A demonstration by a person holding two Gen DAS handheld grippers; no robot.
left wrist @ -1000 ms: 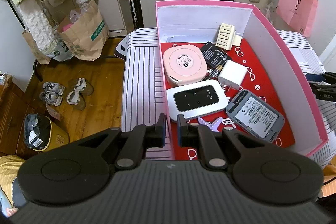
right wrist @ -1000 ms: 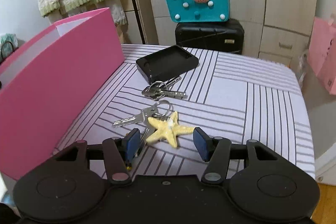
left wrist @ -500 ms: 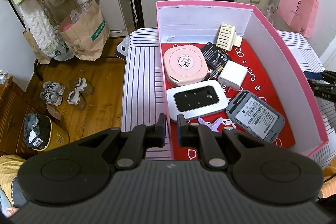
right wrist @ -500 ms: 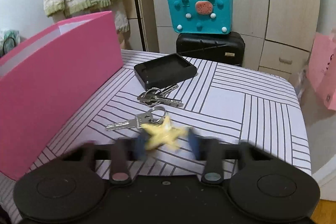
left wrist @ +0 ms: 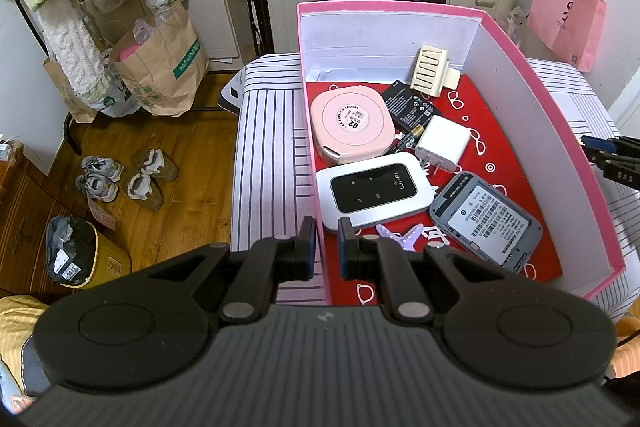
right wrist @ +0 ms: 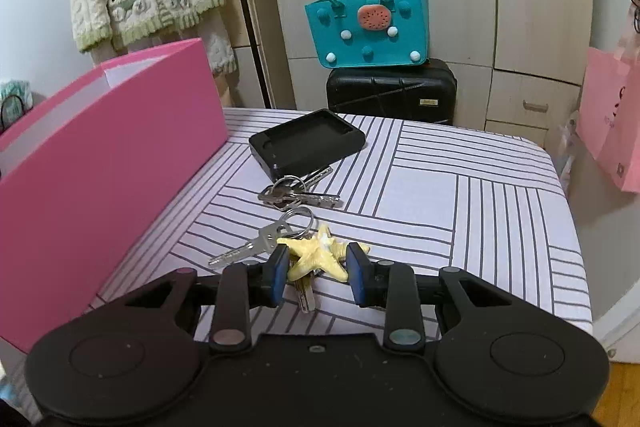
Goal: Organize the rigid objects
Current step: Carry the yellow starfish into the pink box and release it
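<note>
While the left gripper [left wrist: 323, 243] straddles the near left wall of the pink box [left wrist: 552, 115], its fingers drawn nearly together on that thin wall, the right gripper [right wrist: 317, 273] sits low over the striped tablecloth [right wrist: 460, 211] with its blue pads [right wrist: 277, 277] pinching a yellow starfish keychain [right wrist: 318, 257]. Silver keys [right wrist: 256, 247] on the starfish's ring trail out to the left on the cloth, and one key pokes out below the charm between the fingers. Just beyond lies a second bunch of keys [right wrist: 298, 195], and behind it a black tray-like case [right wrist: 306, 143], all outside the box and to its right.

Inside the box, on a red liner, lie a pink rounded case [left wrist: 352, 123], a white Wi-Fi router [left wrist: 376, 189], a grey device back [left wrist: 486, 223] with a label, a white charger [left wrist: 443, 143], a black battery [left wrist: 410, 105], a cream clip [left wrist: 432, 71] leaning at the far wall and a purple starfish charm [left wrist: 400, 235]. In the left wrist view the right gripper's tips show past the box's right wall.
</note>
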